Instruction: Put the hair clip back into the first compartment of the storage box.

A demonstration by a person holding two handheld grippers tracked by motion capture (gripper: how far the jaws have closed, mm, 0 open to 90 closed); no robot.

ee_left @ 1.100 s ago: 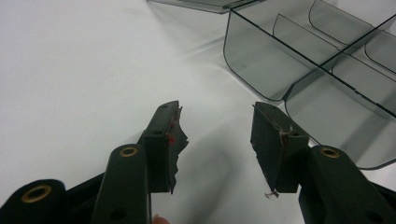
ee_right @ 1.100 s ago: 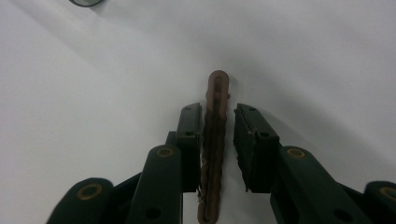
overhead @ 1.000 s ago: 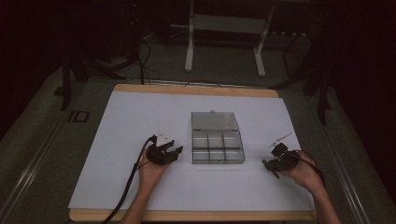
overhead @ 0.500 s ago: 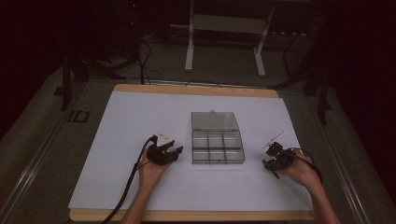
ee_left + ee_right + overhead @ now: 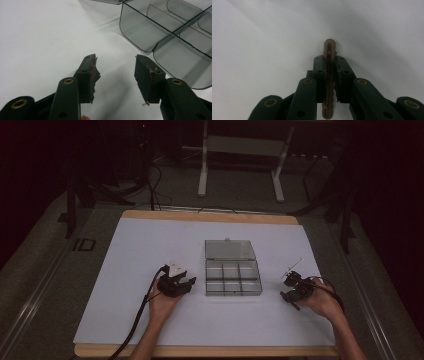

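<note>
A clear grey compartment box (image 5: 233, 279) lies open at mid-table, its lid (image 5: 229, 249) flat behind it. My left gripper (image 5: 186, 283) rests just left of the box with its jaws apart and nothing between them; in the left gripper view the left gripper (image 5: 116, 72) faces the box's near corner (image 5: 160, 35). Right of the box sits my right gripper (image 5: 288, 289). In the right gripper view its jaws have just been closing, and the right gripper (image 5: 331, 60) is shut on a thin brown ridged piece (image 5: 329, 47) that sticks out past the tips.
A white sheet (image 5: 150, 250) covers the wooden tabletop. Cables (image 5: 140, 315) trail from both grippers toward the front edge. Beyond the table stand dark frames and a white stand (image 5: 202, 170) on the floor.
The right hand has edged slightly left toward the box. The left hand and the box have not moved.
</note>
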